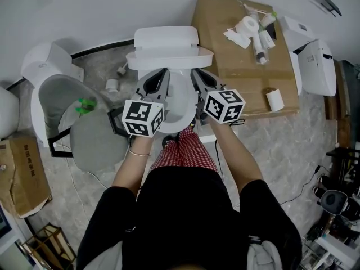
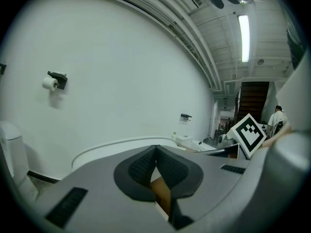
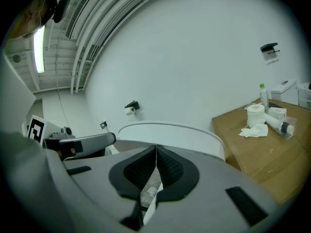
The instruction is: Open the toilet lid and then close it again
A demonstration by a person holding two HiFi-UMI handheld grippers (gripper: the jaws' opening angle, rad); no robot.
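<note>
**Item: toilet, lid-handling, one moment.**

- **Toilet tank** (image 1: 166, 37): white, set against the wall. It serves as the reference for all placings below.
- **Toilet lid** (image 1: 169, 58): a white band directly in front of the tank and wider than it. It appears raised and leaning back towards the tank. Both gripper views show it as a curved white rim just beyond the jaw tips. Whether it rests against the tank or falls short of it cannot be told.
- **Bowl** (image 1: 179, 103): in front of the tank, uncovered, lying between the two grippers.
- **Left gripper** (image 1: 163, 72): in front of the tank and left of the bowl, angled upward. The jaws are pressed together with nothing between them, and the tips sit at the lid's lower edge.
- **Right gripper** (image 1: 196, 72): mirrored on the bowl's right side. Its jaws likewise meet and hold nothing.
- **Handling**: with both pairs of jaws together, the grippers likely serve as blunt pushers. One at each side would keep the lid level while it is propped or tipped. Contact itself cannot be confirmed.
- **Stage**: probably at or near the fully open position, with the closing half of the task yet to come.
- **Cardboard worktop** (image 1: 225, 66): right of the tank. It carries a toilet roll (image 1: 246, 25) and small bottles, clear of the lid's swing.
</note>
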